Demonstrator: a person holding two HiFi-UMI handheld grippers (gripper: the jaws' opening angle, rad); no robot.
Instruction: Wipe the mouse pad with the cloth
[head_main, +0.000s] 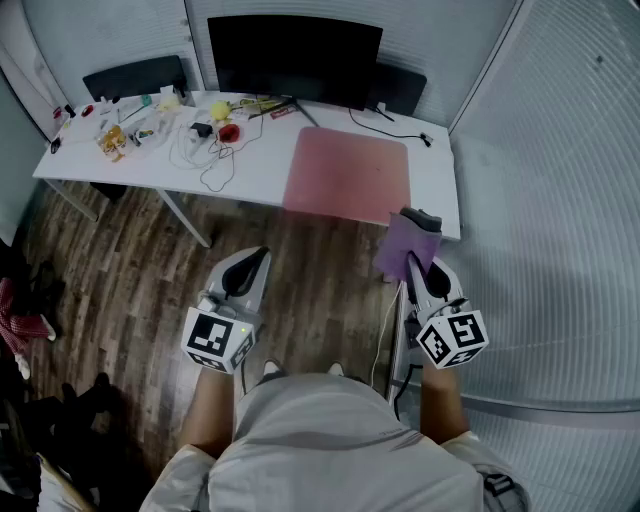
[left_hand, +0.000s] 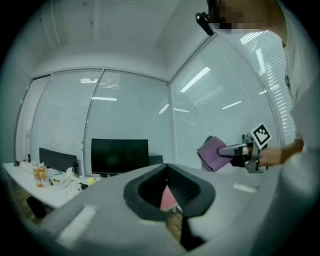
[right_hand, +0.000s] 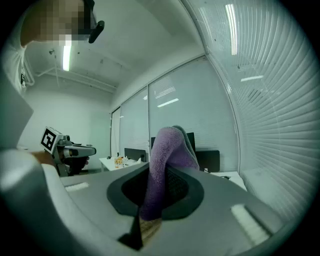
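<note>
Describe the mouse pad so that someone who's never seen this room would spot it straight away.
Find the long white desk by the glass wall, with the black monitor on it. In front of the monitor, toward the desk's right end, lies the mouse pad: the one large, flat, pink rectangle, alone on a bare stretch, unlike the small clutter at the left end.

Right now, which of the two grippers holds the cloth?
The right gripper: its jaws are shut on the purple cloth. The left gripper has its jaws together with nothing between them.
</note>
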